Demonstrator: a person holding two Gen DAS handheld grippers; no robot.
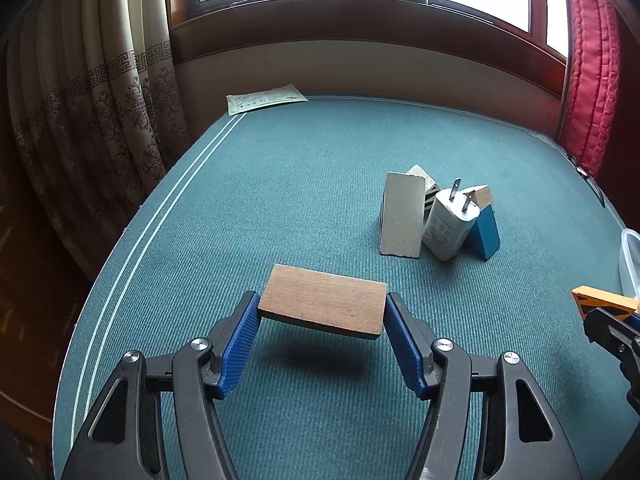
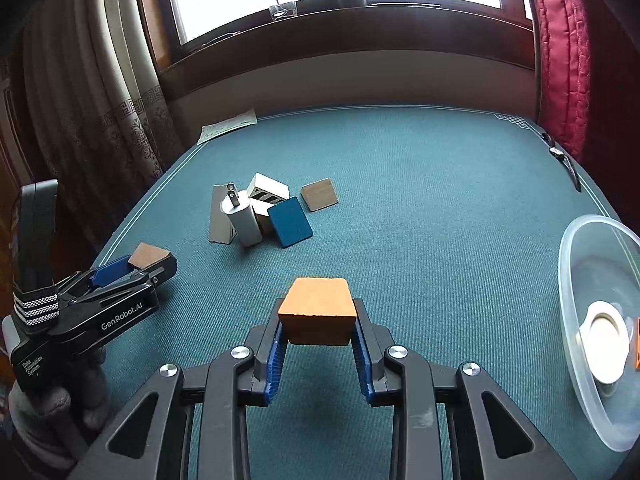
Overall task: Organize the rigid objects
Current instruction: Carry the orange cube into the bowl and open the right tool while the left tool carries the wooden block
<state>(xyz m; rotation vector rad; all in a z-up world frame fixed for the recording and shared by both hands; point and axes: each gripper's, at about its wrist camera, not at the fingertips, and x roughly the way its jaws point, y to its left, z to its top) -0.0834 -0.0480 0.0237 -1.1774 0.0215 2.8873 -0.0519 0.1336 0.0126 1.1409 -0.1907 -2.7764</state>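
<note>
Carrying the orange block (image 2: 317,309) clamped in the right gripper (image 2: 318,334) toward the clear tub (image 2: 572,280) at the table's right edge, keep it level; the left gripper (image 1: 322,316) grips a brown tile (image 1: 324,299)

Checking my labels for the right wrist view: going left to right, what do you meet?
left gripper → white charger → blue tile → orange block in the right gripper → clear container

Readable lettering on the left gripper

In the right wrist view the left gripper (image 2: 132,266) reads "GenRobot.AI" along its side and "Data Acquisition System" near its handle; the charger's print is illegible.
</note>
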